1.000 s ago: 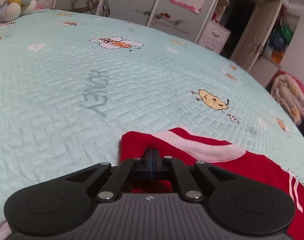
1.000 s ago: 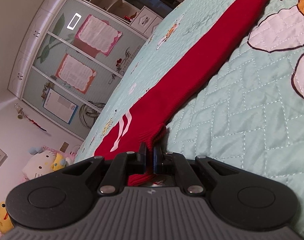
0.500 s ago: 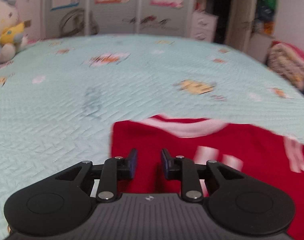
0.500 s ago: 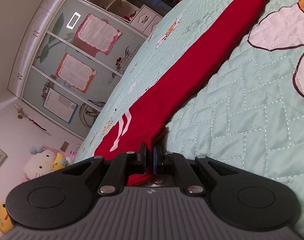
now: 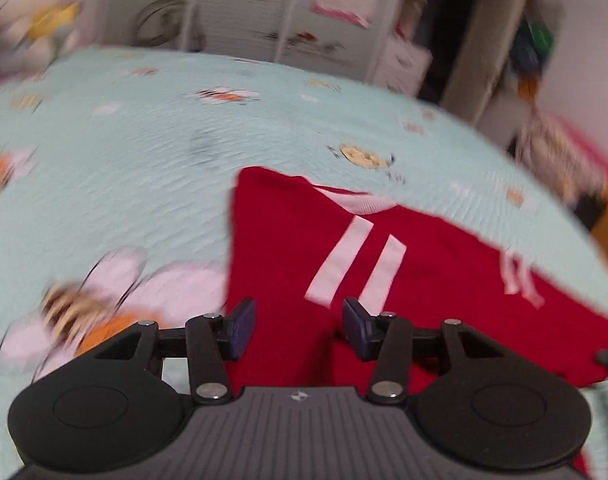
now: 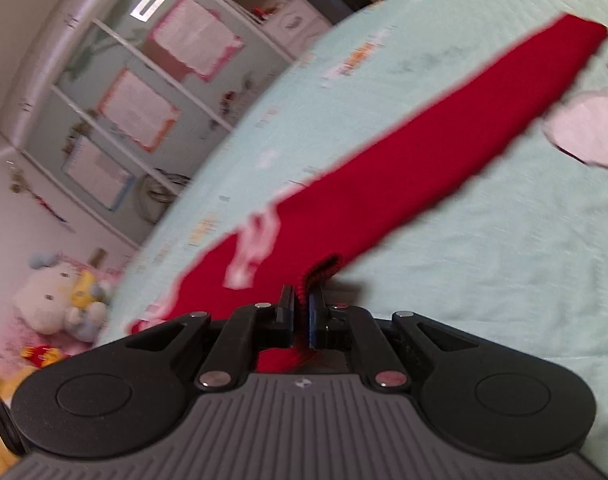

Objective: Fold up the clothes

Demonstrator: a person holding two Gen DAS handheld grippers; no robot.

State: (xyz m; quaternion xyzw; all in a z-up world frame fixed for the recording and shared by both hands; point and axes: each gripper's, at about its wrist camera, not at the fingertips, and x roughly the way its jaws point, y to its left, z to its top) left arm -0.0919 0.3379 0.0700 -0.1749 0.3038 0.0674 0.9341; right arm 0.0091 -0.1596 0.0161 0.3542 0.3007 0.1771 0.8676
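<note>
A red knitted garment [image 5: 416,276] with white stripes and a white-trimmed collar lies flat on the mint quilted bedspread [image 5: 143,168]. My left gripper [image 5: 297,326] hovers over its near part, fingers wide open, nothing between them. In the right wrist view the same red garment [image 6: 424,160] stretches away as a long band. My right gripper [image 6: 301,316] is shut on a raised fold of its near edge. Both views are blurred by motion.
The bedspread [image 6: 484,264] carries cartoon bee prints. Plush toys [image 6: 59,300] sit at the bed's far side. A wardrobe with posters [image 6: 159,80] and white drawers [image 5: 404,64] stand behind the bed. A heap of bedding [image 5: 564,160] lies to the right.
My left gripper let go of the collar corner, opened wide and drew back toward the near end. My right gripper stayed shut on the edge and has lifted, tilting its view.
</note>
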